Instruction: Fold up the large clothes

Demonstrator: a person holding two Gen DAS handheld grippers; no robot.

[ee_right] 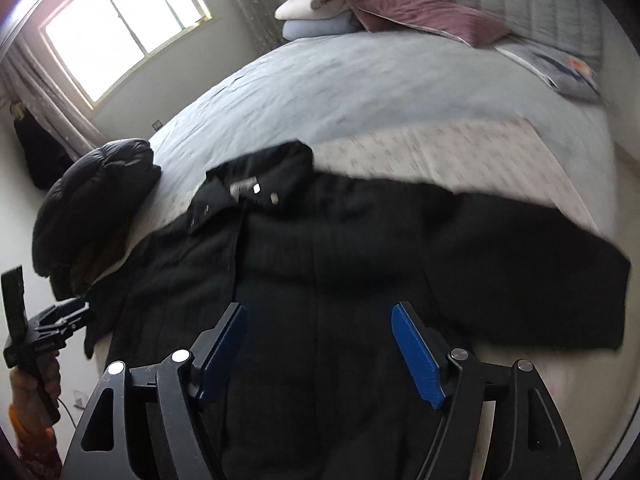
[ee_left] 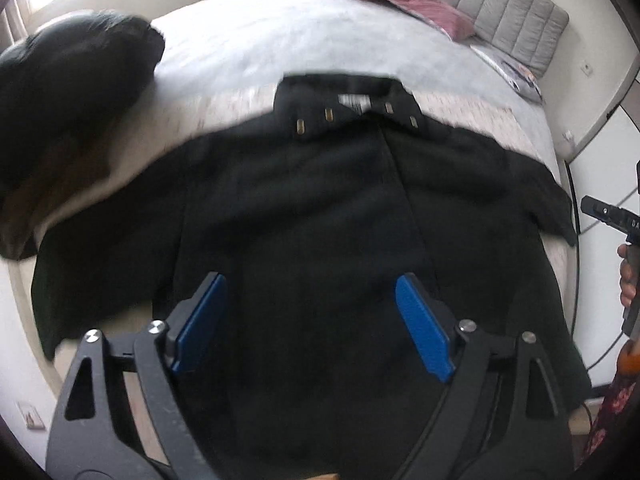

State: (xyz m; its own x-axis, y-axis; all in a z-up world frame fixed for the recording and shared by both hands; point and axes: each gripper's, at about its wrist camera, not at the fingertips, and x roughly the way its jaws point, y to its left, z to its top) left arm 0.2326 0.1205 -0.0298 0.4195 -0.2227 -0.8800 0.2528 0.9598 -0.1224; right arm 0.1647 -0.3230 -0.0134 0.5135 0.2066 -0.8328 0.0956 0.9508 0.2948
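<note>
A large black coat [ee_left: 320, 208] [ee_right: 340, 248] lies spread flat on the bed, front up, collar with metal snaps [ee_left: 344, 108] at the far side and both sleeves stretched outward. My left gripper [ee_left: 310, 284] hovers above the coat's lower body, its blue pads wide apart with nothing between them. My right gripper [ee_right: 318, 312] also hangs above the coat, open and empty. In the left wrist view the right gripper [ee_left: 608, 216] shows at the right edge in a hand. The left gripper [ee_right: 52, 320] shows at the left edge of the right wrist view.
A black puffer jacket [ee_left: 68, 92] [ee_right: 92, 200] is bundled on the bed's left side. Folded blankets [ee_right: 320, 16] and a pink quilt [ee_right: 424, 12] are stacked by the grey headboard [ee_left: 508, 12]. The pale blue bedspread [ee_right: 360, 80] stretches beyond the coat. A window [ee_right: 120, 20] is at the left.
</note>
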